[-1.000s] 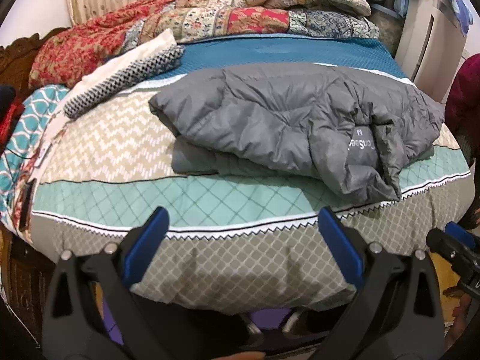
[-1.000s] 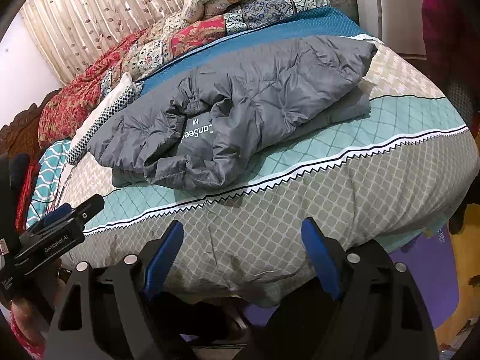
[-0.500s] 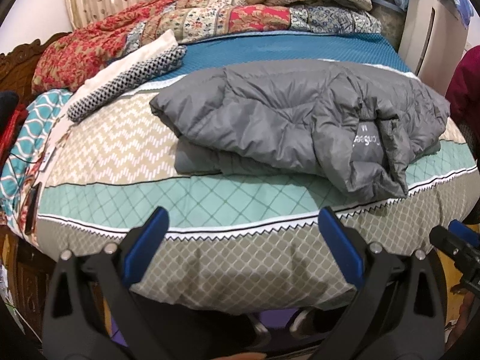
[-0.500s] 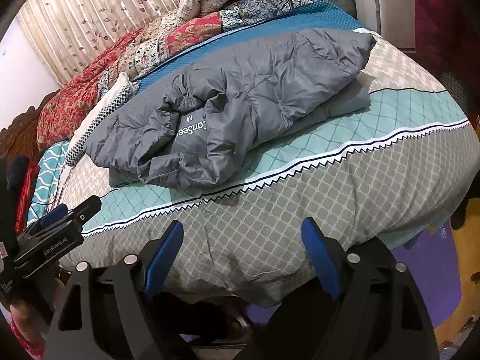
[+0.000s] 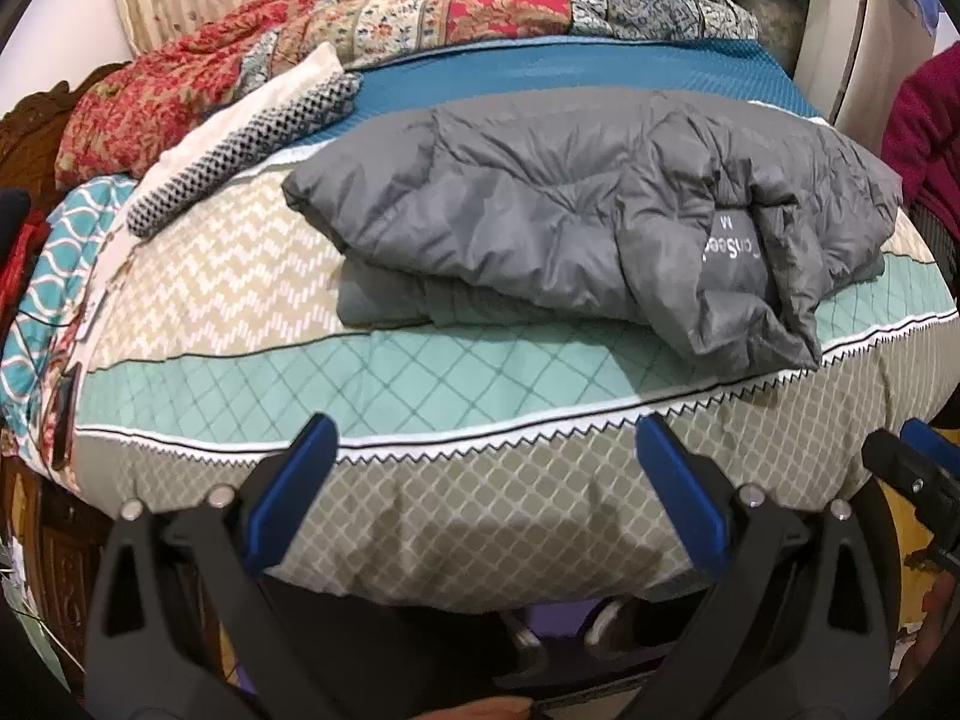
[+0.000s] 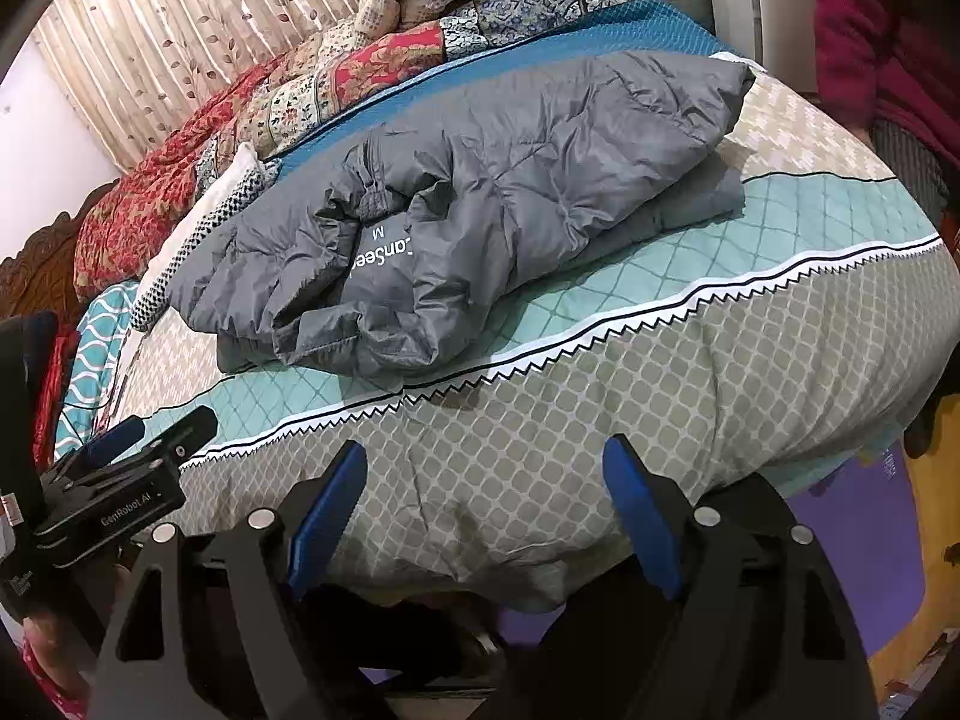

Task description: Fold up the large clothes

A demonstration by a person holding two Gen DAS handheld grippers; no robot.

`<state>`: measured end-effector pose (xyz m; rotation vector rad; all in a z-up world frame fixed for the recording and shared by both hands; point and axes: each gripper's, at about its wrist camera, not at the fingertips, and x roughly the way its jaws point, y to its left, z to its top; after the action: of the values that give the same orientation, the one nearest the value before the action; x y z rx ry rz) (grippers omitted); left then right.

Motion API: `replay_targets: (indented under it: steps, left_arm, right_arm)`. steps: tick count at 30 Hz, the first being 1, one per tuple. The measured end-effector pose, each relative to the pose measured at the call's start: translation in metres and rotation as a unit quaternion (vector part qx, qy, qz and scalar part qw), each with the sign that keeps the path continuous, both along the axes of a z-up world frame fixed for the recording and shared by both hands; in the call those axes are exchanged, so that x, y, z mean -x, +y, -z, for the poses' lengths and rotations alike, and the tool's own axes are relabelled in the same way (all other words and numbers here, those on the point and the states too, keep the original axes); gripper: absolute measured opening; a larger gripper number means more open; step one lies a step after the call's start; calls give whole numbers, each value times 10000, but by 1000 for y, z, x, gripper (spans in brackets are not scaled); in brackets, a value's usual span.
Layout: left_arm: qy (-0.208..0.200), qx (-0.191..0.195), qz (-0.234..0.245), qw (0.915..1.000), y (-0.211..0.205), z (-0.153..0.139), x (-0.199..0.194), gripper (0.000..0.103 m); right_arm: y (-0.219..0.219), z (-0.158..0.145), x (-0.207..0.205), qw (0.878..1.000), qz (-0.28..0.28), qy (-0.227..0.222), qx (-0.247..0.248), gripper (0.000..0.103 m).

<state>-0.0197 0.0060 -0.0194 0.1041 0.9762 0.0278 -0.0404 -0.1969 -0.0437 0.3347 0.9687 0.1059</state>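
Grey puffer jacket (image 5: 576, 222) lies folded over on itself on the bed (image 5: 480, 516), across the pale green diamond band of the bedspread and the beige zigzag band beside it. Its printed inside label with a letter M faces up near the bunched collar end (image 6: 384, 252), and a flatter grey layer pokes out from under the top fold along the near edge.

Behind the jacket runs a teal cover, and past that a heap of patchwork and red floral quilts (image 5: 372, 30) is piled against the curtain. A folded white cloth with a black-and-white checked edge (image 5: 252, 138) sits beside the jacket's far corner, apart from it.

Left tool (image 5: 483, 480) hangs over the near edge of the bed with its blue pads (image 5: 288, 480) standing wide apart, nothing between them and touching nothing. Right tool (image 6: 486, 510) is the same: pads spread wide, empty, over the grey lattice drop of the bedspread, well short of the jacket. Each tool shows at the edge of the other's view.
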Motion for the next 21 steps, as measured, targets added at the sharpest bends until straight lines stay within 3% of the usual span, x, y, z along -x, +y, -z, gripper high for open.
replay_targets:
  steps: [21]
  left_arm:
    - [440, 177, 12, 9989, 2, 16, -3, 96]
  right_arm:
    - [5, 9, -5, 9999, -57, 133, -44, 76]
